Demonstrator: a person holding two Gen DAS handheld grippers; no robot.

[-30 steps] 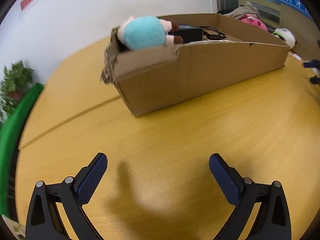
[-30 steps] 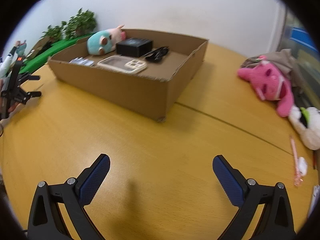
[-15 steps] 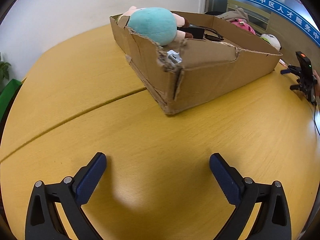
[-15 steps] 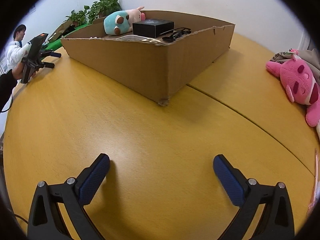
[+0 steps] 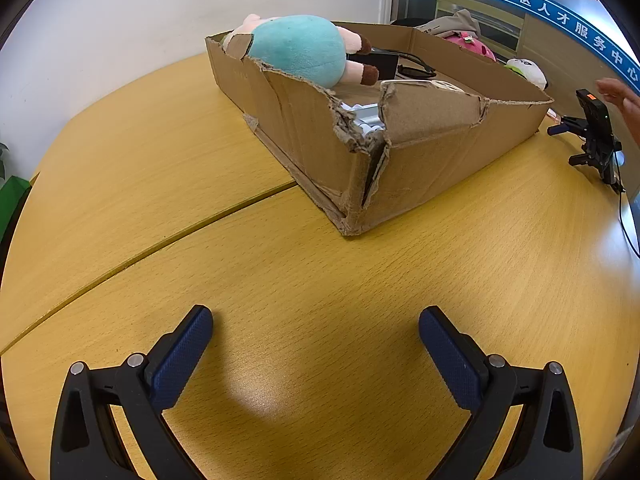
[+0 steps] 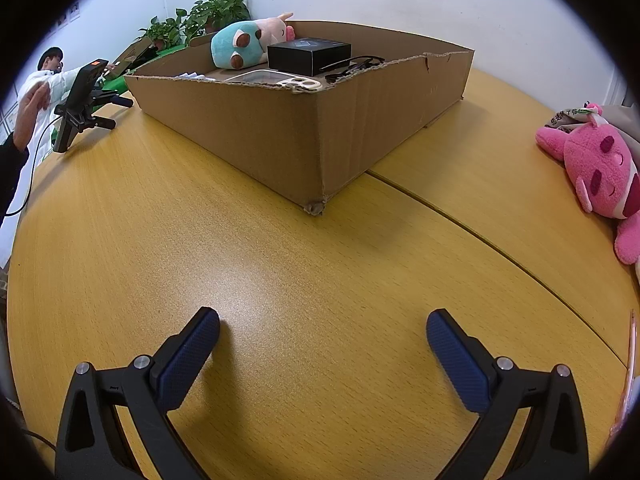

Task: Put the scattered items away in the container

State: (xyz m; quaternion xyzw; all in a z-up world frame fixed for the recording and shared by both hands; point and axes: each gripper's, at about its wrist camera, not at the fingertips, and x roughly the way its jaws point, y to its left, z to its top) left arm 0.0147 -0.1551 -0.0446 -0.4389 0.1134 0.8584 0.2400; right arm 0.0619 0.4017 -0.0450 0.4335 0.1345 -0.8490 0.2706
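A low cardboard box [image 5: 440, 148] [image 6: 280, 128] stands on the yellow wooden table [image 5: 280, 280]. It holds a teal plush [image 5: 300, 48] [image 6: 236, 50], a black box [image 6: 308, 54], glasses [image 6: 352, 66] and a white flat device [image 6: 276, 80]. My left gripper [image 5: 316, 344] is open and empty, low over the table in front of the box's torn corner. My right gripper [image 6: 322, 348] is open and empty, in front of another box corner. A pink plush [image 6: 600, 168] lies on the table at the right.
A phone on a small tripod [image 5: 596, 132] [image 6: 80, 100] stands on the table edge beside a person's hand [image 5: 620, 96]. A white plush [image 5: 524, 70] lies behind the box. Potted plants [image 6: 208, 16] stand at the wall. A pink pen [image 6: 630, 352] lies far right.
Both grippers have dropped lower and swung around the box, each now facing a corner of it. Both stay open and empty. A hand has reached to the tripod phone.
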